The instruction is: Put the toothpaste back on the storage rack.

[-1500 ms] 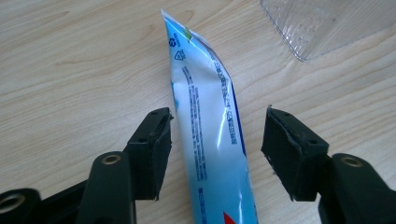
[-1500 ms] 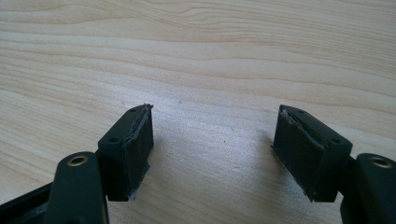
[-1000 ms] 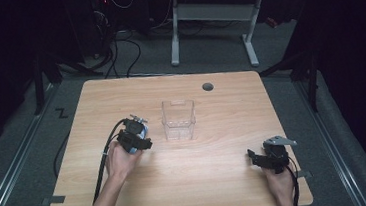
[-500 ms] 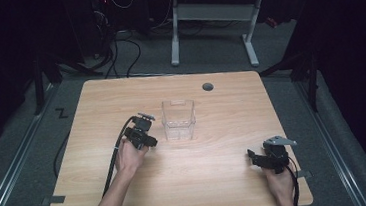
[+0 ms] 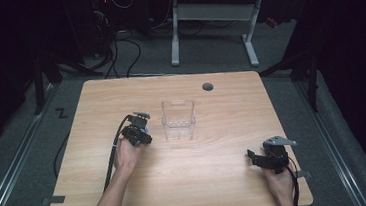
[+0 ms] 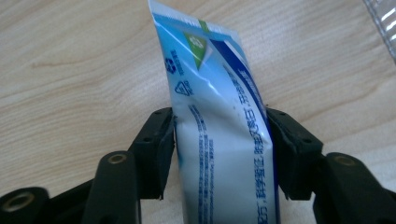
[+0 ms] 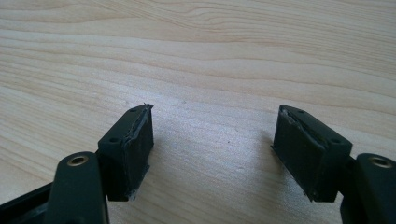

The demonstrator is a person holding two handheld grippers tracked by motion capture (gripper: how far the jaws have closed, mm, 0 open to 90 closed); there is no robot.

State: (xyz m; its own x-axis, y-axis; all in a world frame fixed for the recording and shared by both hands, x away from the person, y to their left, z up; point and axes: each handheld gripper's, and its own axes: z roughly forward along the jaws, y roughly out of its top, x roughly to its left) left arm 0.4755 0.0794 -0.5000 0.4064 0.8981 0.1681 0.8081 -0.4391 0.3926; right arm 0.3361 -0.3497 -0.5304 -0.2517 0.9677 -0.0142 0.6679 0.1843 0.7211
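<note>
Left gripper view: our left gripper (image 6: 219, 140), jaws just closing, clamps the blue-and-white plastic tube (image 6: 219, 135) above the wooden table (image 5: 228, 179), at nine o'clock from the clear plastic box (image 5: 178, 119). Our right gripper (image 7: 212, 149) gapes empty.

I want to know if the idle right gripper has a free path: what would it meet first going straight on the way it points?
Probably the bare table: the right gripper, open, shows nothing but wood ahead of it, though depth is hard to judge.
</note>
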